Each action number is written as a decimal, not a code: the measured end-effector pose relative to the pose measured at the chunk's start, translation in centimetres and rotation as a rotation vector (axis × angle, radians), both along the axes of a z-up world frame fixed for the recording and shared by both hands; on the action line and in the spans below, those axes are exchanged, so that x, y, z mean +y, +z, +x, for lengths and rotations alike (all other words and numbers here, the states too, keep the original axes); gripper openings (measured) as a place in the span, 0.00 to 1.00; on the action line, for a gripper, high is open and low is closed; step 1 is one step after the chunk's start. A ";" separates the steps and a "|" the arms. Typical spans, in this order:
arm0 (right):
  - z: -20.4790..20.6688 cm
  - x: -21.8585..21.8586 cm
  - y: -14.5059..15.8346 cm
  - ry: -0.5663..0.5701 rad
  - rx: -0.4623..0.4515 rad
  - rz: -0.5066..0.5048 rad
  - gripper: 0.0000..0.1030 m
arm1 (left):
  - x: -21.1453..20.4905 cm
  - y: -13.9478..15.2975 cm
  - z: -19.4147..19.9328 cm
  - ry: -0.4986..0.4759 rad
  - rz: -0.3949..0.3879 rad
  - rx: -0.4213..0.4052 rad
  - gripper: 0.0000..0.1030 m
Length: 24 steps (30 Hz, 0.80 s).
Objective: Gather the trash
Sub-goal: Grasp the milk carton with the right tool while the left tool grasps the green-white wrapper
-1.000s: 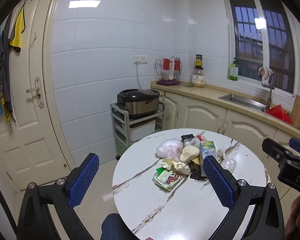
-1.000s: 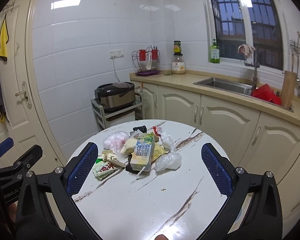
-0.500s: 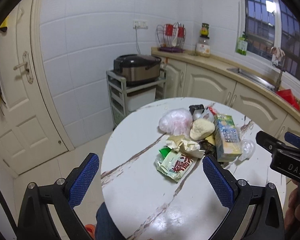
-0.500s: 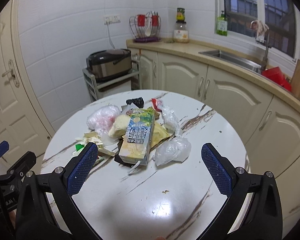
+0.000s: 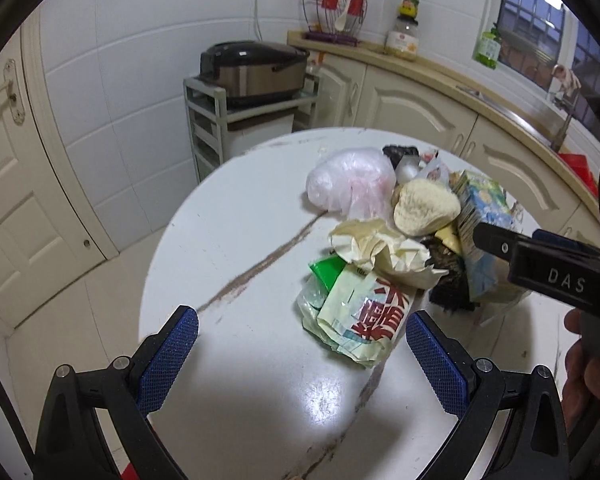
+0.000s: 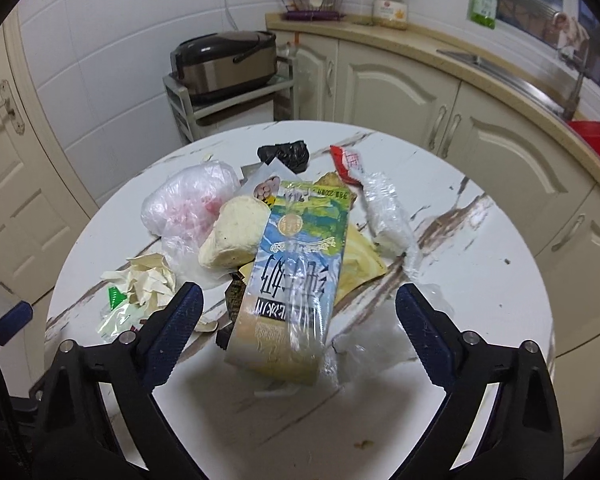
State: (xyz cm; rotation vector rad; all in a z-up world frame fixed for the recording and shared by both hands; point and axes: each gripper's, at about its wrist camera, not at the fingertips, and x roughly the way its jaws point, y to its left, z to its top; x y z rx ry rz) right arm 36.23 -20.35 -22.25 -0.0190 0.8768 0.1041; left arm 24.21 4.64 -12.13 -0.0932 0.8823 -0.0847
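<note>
A heap of trash lies on a round white marble table (image 5: 236, 208) (image 6: 480, 280). In the right wrist view a milk carton (image 6: 296, 276) lies between the wide blue pads of my right gripper (image 6: 298, 322), whose jaws are closing without touching it. Beside the carton are a pale bun (image 6: 236, 236), a pink-white plastic bag (image 6: 188, 204) and clear plastic (image 6: 384, 216). In the left wrist view my left gripper (image 5: 302, 350) stands open just before a crushed green-and-red wrapper (image 5: 356, 312), with crumpled paper (image 5: 380, 248) behind it. The right gripper's body (image 5: 548, 272) shows at that view's right.
A rice cooker (image 5: 256, 68) sits on a grey shelf cart (image 5: 208, 120) beyond the table. Cream cabinets (image 6: 400, 88) and a counter with a sink (image 6: 500, 68) run along the right. A door (image 5: 16, 184) stands at the left. A person's hand (image 5: 588, 364) holds the right gripper.
Both grippers have dropped and tilted down toward the table, closing in on the trash heap. The milk carton now lies between the right gripper's fingers; the wrapper is close before the left gripper.
</note>
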 end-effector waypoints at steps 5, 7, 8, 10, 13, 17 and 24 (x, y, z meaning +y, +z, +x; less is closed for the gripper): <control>1.5 0.1 -1.6 0.004 0.047 0.003 0.69 | -0.6 -0.7 0.8 -0.035 0.025 0.019 0.99; 1.8 0.1 -2.2 0.016 0.062 0.005 0.64 | -0.7 -1.1 1.4 -0.042 0.052 0.027 0.99; 1.9 0.1 -2.5 0.023 0.067 0.009 0.62 | -0.8 -1.4 1.9 -0.051 0.066 0.040 0.99; 2.0 0.1 -2.7 0.033 0.075 0.013 0.53 | -1.5 -2.1 2.8 -0.073 0.087 0.061 0.99; 2.0 -0.1 -2.9 0.046 0.070 0.020 0.46 | -2.4 -2.8 3.1 -0.123 0.109 0.082 0.93; 1.6 -1.1 -2.8 0.060 0.061 0.060 0.45 | -2.7 -2.6 3.2 -0.152 0.098 0.057 0.76; 0.9 -2.6 -2.2 0.058 0.043 0.116 0.45 | -1.7 -2.2 4.0 -0.175 0.046 0.046 0.61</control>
